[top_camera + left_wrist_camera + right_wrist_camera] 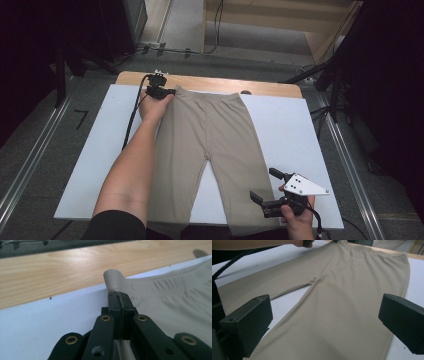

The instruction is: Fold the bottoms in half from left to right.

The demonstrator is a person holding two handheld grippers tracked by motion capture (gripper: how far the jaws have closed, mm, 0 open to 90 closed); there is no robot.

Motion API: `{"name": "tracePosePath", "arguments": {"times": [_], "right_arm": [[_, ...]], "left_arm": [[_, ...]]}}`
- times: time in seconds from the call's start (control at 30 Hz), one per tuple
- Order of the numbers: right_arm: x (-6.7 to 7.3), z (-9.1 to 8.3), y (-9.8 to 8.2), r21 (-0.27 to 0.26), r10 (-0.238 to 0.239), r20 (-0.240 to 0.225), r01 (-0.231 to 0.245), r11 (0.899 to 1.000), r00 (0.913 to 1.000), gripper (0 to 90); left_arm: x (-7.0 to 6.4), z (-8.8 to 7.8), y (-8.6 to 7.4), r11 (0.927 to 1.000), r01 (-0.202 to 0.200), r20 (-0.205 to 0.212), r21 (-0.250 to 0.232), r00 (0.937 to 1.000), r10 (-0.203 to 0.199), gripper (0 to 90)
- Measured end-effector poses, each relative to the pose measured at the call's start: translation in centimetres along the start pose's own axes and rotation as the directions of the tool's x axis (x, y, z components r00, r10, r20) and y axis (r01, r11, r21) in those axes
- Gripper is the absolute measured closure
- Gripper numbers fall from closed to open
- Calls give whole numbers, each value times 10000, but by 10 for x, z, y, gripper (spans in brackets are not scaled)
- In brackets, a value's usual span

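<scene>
The left hand-held gripper [120,298] is clamped on the beige leggings' [210,135] waistband corner. The right hand-held gripper [266,187] gapes open above one leg. Both leg hems run off the high view's bottom edge.

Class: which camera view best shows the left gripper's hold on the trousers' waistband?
The left gripper view: its gripper pinches the waistband corner close up. The high view shows it small, far off; the right gripper view barely catches it at the top edge.

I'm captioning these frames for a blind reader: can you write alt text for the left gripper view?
The left gripper, jaws shut, pinches a fold at the waistband corner of beige pants, and the fabric bulges up above the jaws. The pants lie on a white board, with the wooden table edge beyond it.
</scene>
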State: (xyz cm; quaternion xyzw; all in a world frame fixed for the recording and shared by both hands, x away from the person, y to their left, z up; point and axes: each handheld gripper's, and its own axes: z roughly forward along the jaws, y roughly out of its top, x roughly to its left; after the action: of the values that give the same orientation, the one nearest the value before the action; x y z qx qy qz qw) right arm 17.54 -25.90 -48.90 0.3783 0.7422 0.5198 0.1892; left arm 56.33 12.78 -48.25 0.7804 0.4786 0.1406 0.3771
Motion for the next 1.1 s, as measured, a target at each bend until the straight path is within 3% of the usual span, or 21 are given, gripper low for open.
{"name": "tracePosePath", "arguments": {"times": [0.17,0.23,0.33,0.37,0.4,0.43,0.57,0.67,0.7,0.77,0.87,0.97,1.03,1.1], "right_arm": [[5,4,3,54,-24,-69,24,10000,10000,0],[11,7,6,169,-131,-96,133,9998,9999,0],[22,13,13,341,-238,-116,242,9991,9996,13],[28,15,16,241,-126,-23,126,9996,9999,129],[33,16,18,70,-50,-32,50,10000,10000,185],[38,19,21,-1,-26,-212,26,10000,9998,185],[72,40,32,271,-331,-384,341,9991,9987,289],[97,58,37,356,-587,-866,620,9974,9945,359],[108,67,39,533,-710,-1352,788,9955,9883,391],[129,85,41,894,-805,-1868,986,9911,9791,470],[157,109,41,1256,-1053,-2310,1370,9826,9672,487],[186,136,36,1767,-1328,-2770,1863,9665,9516,499],[198,151,32,2055,-1311,-2931,1963,9588,9471,507],[205,163,30,2275,-1128,-2951,1844,9561,9488,510]], "left_arm": [[-4,-10,6,9994,118,434,-330,9990,-104,900],[-8,-15,9,9993,22,574,-380,9983,0,900],[-12,-26,15,9989,253,960,-382,9951,-216,900],[-14,-29,17,9987,263,983,-438,9949,-218,900],[-16,-33,19,9985,255,1038,-491,9944,-202,900],[-19,-37,22,9984,185,1133,-530,9935,-124,900],[-29,-49,30,9975,-157,1295,-690,9913,246,900],[-34,-54,33,9968,-325,1256,-726,9912,414,900],[-35,-55,34,9971,-336,1223,-689,9916,418,900],[-36,-56,36,9974,-235,1217,-684,9921,317,900],[-37,-56,36,9981,-189,1228,-593,9921,261,900],[-39,-55,35,9983,-296,1215,-500,9920,355,900],[-40,-55,34,9982,-363,1221,-479,9916,419,900],[-41,-56,34,9982,-383,1238,-462,9913,438,900]]}}
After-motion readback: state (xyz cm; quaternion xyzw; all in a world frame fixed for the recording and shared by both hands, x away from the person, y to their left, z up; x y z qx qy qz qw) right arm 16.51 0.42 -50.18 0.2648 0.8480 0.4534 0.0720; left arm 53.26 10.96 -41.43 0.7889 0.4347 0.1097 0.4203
